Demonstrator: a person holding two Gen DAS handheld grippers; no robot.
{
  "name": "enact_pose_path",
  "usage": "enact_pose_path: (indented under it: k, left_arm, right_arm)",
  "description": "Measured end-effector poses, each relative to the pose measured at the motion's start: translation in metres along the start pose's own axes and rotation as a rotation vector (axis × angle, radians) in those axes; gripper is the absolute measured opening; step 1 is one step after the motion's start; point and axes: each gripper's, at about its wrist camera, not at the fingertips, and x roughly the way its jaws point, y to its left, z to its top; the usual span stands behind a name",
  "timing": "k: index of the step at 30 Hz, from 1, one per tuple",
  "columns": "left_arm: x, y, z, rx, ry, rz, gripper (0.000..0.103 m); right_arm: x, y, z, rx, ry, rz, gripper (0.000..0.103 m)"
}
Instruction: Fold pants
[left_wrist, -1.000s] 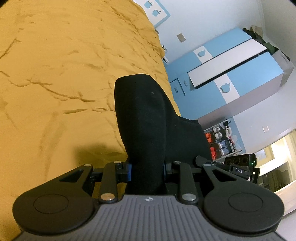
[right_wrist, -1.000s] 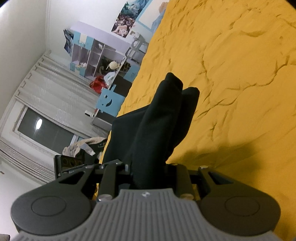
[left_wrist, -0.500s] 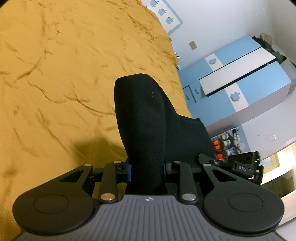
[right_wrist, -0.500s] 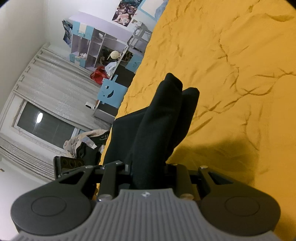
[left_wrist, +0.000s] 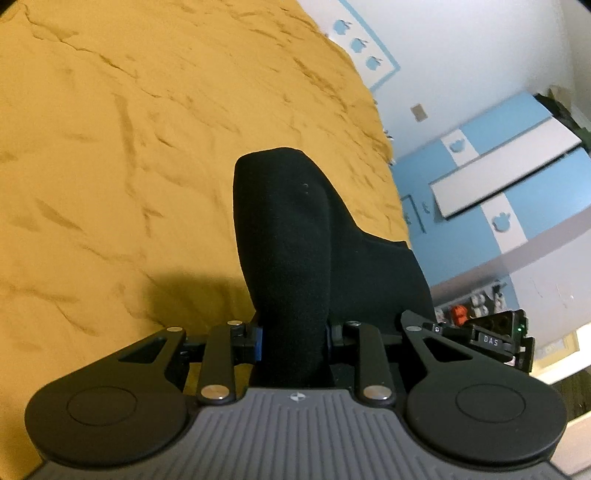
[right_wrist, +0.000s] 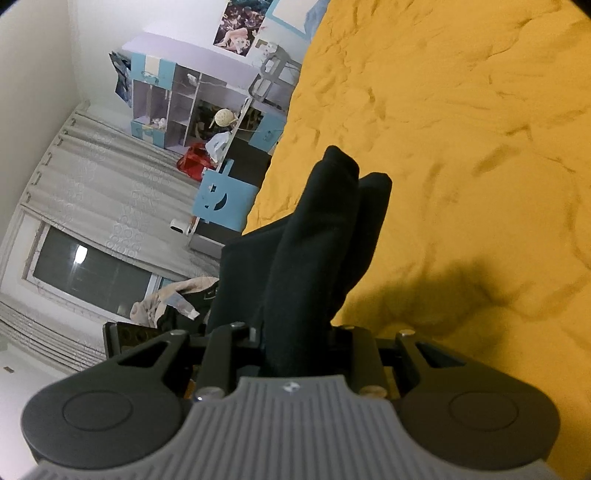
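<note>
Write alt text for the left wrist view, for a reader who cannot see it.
The left gripper is clamped on a bunched fold of black pants, held up over a wrinkled mustard-yellow bedspread. To the right stands a blue and white wardrobe against a white wall, with the other gripper's black body at the right edge.

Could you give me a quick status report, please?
Left gripper and right gripper both shut on black fabric pants. Pants bunched, lifted above wrinkled mustard-yellow bedsheet. Nothing in the way.
</note>
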Motion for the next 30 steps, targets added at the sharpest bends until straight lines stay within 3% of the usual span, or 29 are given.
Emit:
enact_pose_path:
  k: [6, 12, 13, 15, 17, 21, 30]
  left_arm:
    - [0.013, 0.042, 0.031, -0.04, 0.004, 0.06, 0.031]
    - [0.041, 0.092, 0.028, -0.107, 0.046, 0.12, 0.032]
    - [0.047, 0.1, 0.023, -0.114, 0.057, 0.137, 0.034]
    - [0.055, 0.114, 0.013, -0.131, 0.063, 0.152, 0.049]
    - [0.054, 0.13, 0.004, -0.174, 0.041, 0.114, 0.054]
    - [0.04, 0.149, -0.013, -0.241, 0.002, 0.027, 0.053]
    - [0.008, 0.137, -0.046, -0.15, 0.02, 0.06, 0.053]
  right_arm:
    - [0.068, -0.022, 0.026, 0.037, 0.021, -0.004, 0.02]
    - [0.125, -0.065, 0.03, 0.099, 0.074, -0.051, 0.022]
    - [0.133, -0.072, 0.028, 0.107, 0.084, -0.068, 0.023]
    - [0.142, -0.085, 0.026, 0.114, 0.099, -0.102, 0.027]
    - [0.142, -0.097, 0.023, 0.127, 0.113, -0.104, 0.032]
    - [0.122, -0.114, 0.011, 0.144, 0.126, -0.078, 0.034]
    - [0.084, -0.115, -0.017, 0.032, 0.19, -0.12, 0.034]
